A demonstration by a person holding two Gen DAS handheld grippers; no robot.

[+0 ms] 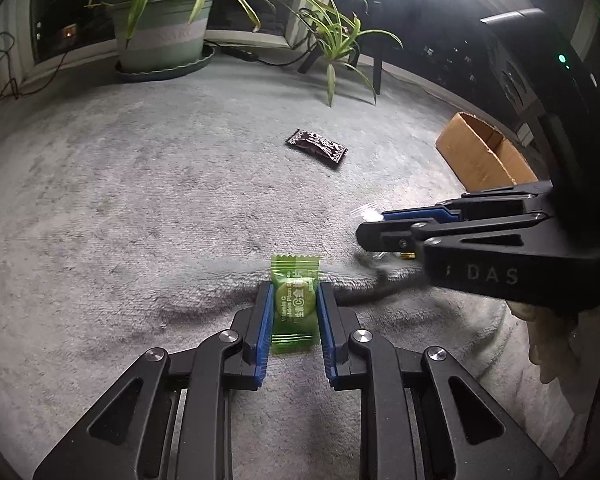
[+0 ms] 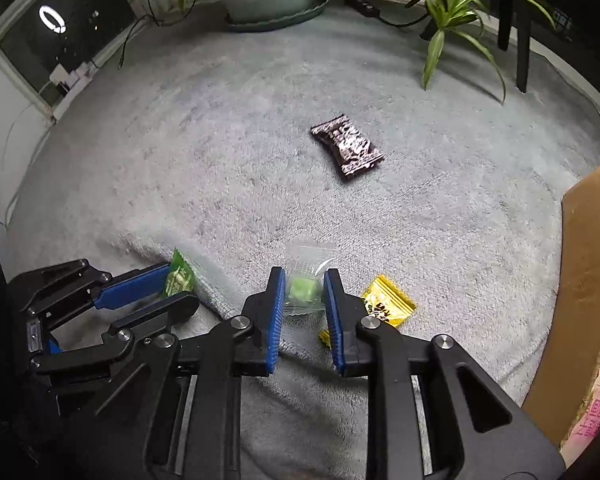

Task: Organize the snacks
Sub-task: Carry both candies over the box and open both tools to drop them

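Observation:
My left gripper [image 1: 293,292] is shut on a green plum-candy packet [image 1: 295,304] and holds it above the grey towel; it also shows in the right wrist view [image 2: 176,284] at the left, with the green packet [image 2: 179,276] between its pads. My right gripper [image 2: 302,280] is shut on a clear-wrapped green candy [image 2: 304,290]; in the left wrist view it [image 1: 370,222] comes in from the right. A yellow packet [image 2: 386,304] lies on the towel just right of my right gripper. A dark brown packet [image 1: 317,147] [image 2: 347,148] lies farther out. A cardboard box [image 1: 476,156] [image 2: 580,300] stands at the right.
A grey towel [image 1: 140,200] covers the surface, with a fold ridge under the grippers. A large potted plant [image 1: 162,36] and a small spider plant [image 1: 336,40] stand at the back. Cables run along the back edge. A dark chair leg [image 2: 522,36] stands far right.

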